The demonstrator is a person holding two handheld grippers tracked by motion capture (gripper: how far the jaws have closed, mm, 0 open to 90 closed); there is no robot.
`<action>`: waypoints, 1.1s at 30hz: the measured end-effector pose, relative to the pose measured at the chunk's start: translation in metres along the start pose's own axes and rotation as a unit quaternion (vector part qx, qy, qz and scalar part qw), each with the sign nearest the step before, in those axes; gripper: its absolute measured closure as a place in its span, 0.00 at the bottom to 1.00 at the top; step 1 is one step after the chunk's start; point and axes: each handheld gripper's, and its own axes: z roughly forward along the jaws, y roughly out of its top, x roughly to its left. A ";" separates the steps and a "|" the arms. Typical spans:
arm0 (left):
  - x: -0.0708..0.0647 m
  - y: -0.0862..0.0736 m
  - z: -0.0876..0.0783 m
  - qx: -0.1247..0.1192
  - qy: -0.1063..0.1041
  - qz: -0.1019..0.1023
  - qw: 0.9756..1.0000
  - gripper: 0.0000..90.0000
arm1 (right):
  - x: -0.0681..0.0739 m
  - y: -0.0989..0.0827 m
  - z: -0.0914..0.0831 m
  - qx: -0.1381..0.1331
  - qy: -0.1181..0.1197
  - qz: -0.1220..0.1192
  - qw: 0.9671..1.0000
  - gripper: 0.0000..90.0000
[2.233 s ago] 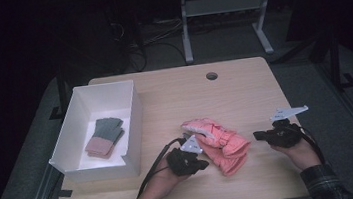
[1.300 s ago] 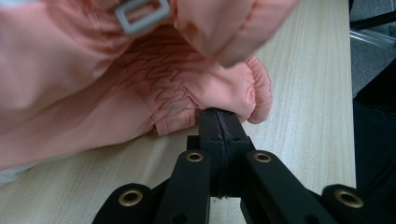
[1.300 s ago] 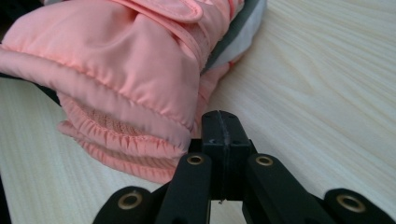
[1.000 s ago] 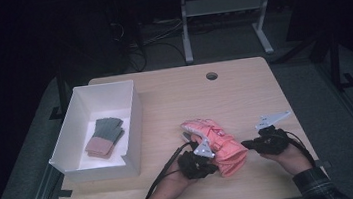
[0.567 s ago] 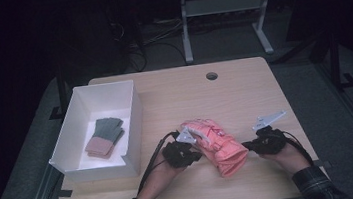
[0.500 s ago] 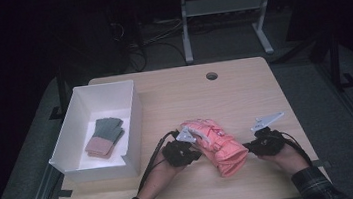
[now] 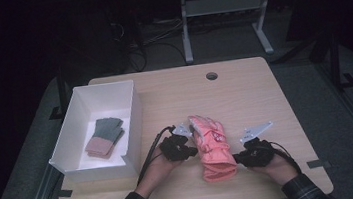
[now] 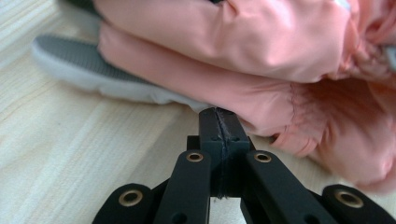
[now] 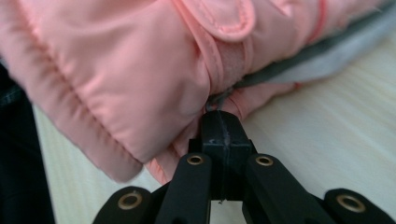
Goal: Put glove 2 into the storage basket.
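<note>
Table (image 7: 264, 89) of pale wood carries the whole scene in the high view, with a white open box (image 7: 131, 115) at its left side. Inside the box lie grey gloves with pinkish cuffs (image 7: 104, 136), flat on the floor of the box, which suggests that the box is the place where sorted pairs go. Near the front middle of the table lies the pair of pink padded gloves (image 7: 213, 145), stacked one on the other with the cuffs toward the person, well apart from the box.

Each hand brings a gripper to one flank of the stack. The left gripper (image 7: 189, 152) meets the pink gloves on their left side; in the left gripper view its jaws stand pressed together, nothing between them, the tip (image 8: 218, 122) touching the lower edge of the pink fabric (image 8: 261, 56). The right gripper (image 7: 238, 159) meets the stack from the right; in the right gripper view its jaws are likewise closed on nothing, the tip (image 9: 219, 125) against the cuff seam (image 9: 229, 65). Closed tips pushed in from both sides probably serve to square the stack, a judgement only.

Compared with the high view about two seconds earlier, the gloves lie straighter and more compact, and the right gripper has come in from well apart to touching.
</note>
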 end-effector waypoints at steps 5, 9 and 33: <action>0.004 0.000 -0.002 0.000 0.000 -0.001 1.000 1.00 | 0.016 0.004 0.008 -0.006 0.011 -0.011 1.000 1.00; 0.005 0.000 -0.004 -0.006 0.002 -0.006 1.000 1.00 | 0.025 0.008 0.016 -0.005 0.022 -0.020 1.000 1.00; 0.018 -0.001 -0.026 -0.012 0.020 -0.025 0.999 1.00 | 0.011 0.023 -0.024 -0.108 -0.043 -0.006 0.993 1.00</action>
